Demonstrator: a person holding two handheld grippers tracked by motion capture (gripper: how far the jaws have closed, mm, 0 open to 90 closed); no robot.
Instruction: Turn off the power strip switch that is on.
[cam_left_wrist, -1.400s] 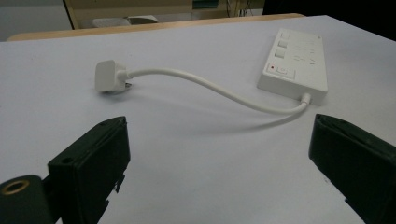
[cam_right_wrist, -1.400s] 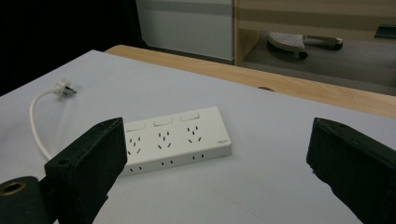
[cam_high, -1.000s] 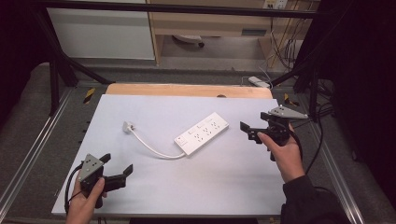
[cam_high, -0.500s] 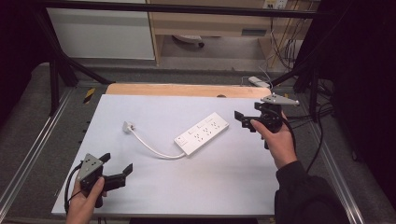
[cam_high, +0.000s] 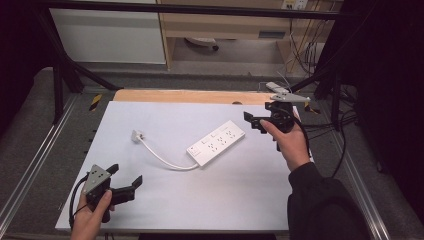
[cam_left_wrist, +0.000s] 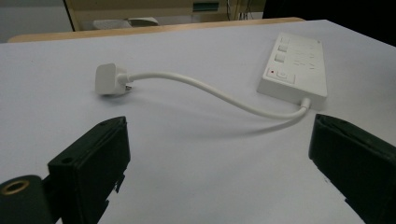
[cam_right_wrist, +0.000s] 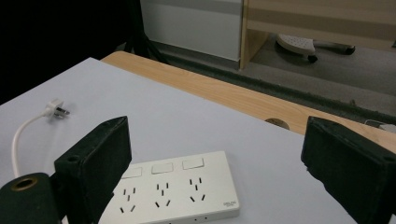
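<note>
A white power strip (cam_high: 216, 142) lies at an angle in the middle of the white table top (cam_high: 215, 200). Its white cable (cam_high: 162, 159) curves left to a white plug (cam_high: 136, 135) that lies loose on the table. My left gripper (cam_high: 125, 175) is open near the front left corner, with the plug (cam_left_wrist: 108, 78) and the strip (cam_left_wrist: 294, 70) ahead of its jaws. My right gripper (cam_high: 260, 116) is open, held above the table just right of the strip's far end. The strip's sockets (cam_right_wrist: 173, 191) lie below its wide-apart jaws, which hold nothing.
A bare wooden strip (cam_high: 190, 96) with a small hole (cam_right_wrist: 279, 122) runs along the table's far edge. A small white device (cam_high: 277, 89) sits at the far right corner. Metal frame rails (cam_high: 35, 165) flank the table. A wheeled base (cam_high: 200, 42) stands on the floor behind.
My right gripper has moved away from the person and a little left, toward the strip's far end. The left gripper, strip and plug have stayed still.
</note>
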